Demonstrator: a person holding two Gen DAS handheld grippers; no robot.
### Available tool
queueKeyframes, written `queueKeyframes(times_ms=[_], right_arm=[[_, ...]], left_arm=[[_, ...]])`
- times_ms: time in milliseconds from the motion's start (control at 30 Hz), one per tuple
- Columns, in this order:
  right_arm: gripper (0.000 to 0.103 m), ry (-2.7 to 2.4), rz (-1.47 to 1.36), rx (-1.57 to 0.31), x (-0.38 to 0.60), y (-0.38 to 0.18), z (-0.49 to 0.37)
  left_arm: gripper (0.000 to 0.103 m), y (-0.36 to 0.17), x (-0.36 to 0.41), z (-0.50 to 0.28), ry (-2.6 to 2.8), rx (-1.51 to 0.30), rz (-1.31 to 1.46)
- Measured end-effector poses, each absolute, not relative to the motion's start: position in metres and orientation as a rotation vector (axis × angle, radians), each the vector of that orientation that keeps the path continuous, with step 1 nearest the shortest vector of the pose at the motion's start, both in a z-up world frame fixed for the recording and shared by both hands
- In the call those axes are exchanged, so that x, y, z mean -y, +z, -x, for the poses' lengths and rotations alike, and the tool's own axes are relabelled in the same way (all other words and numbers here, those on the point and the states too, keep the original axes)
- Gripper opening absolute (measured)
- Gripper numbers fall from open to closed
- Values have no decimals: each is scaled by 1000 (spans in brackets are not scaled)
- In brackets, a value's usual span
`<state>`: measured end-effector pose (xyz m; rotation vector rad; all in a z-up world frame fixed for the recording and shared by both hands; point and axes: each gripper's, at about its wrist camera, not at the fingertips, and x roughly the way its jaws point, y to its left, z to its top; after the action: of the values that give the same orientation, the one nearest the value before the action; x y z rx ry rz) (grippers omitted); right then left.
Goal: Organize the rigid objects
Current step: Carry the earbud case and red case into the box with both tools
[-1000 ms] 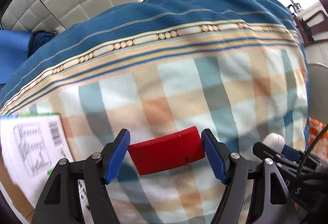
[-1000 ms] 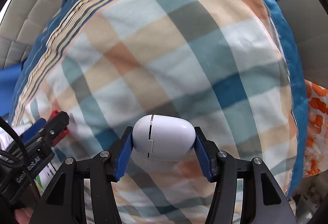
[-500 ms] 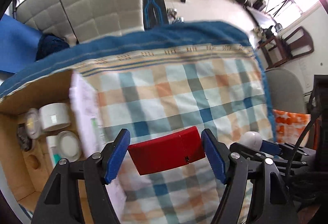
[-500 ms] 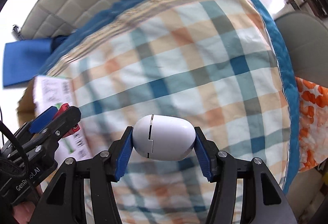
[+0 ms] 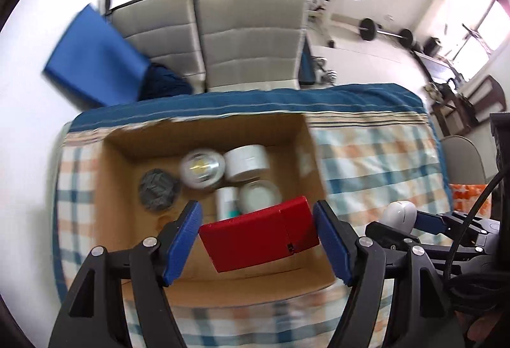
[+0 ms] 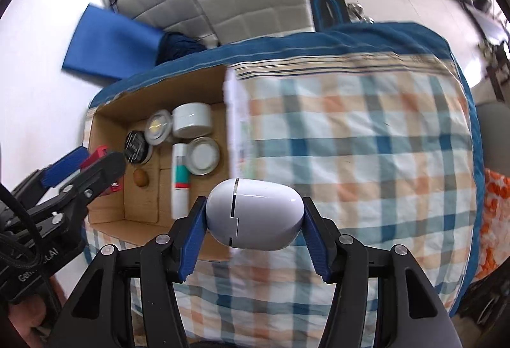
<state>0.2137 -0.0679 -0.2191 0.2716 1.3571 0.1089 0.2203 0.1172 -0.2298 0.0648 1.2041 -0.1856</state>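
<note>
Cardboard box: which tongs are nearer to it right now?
Left. The left tongs, gripping the red case, hang over the cardboard box. The right tongs, gripping the white egg-shaped case, sit off its right edge, over the checked cloth.

Pointing both grippers steeply down, side by side. Left gripper (image 5: pixel 258 239) clamping a red block (image 5: pixel 259 238) between its blue pads (image 5: pixel 181 242), jaws about half spread. Right gripper (image 6: pixel 253 225) pinching a white egg-shaped case (image 6: pixel 255 214) end to end, jaws slightly narrower.
</note>
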Motion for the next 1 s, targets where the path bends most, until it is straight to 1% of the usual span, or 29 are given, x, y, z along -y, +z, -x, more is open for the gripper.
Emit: queueKeyframes(times_ms=[100, 333, 467, 700, 867, 1000], right_arm=[[59, 106, -208, -1351, 28, -222, -212], [59, 58, -79, -1321, -32, -234, -204], [59, 40, -32, -1300, -53, -240, -201], [59, 38, -29, -1317, -73, -248, -203], [59, 33, -51, -1364, -75, -270, -213], [59, 30, -73, -1440, -78, -307, -229]], left_arm=[[70, -236, -142, -213, -156, -1211, -51], [70, -248, -193, -201, -110, -1224, -30], [70, -254, -209, -197, -107, -1233, -18], [70, -268, -224, -203, -116, -1252, -9], [70, -297, -222, -216, -138, -1310, -14], [70, -336, -217, -233, -161, -1404, -27]])
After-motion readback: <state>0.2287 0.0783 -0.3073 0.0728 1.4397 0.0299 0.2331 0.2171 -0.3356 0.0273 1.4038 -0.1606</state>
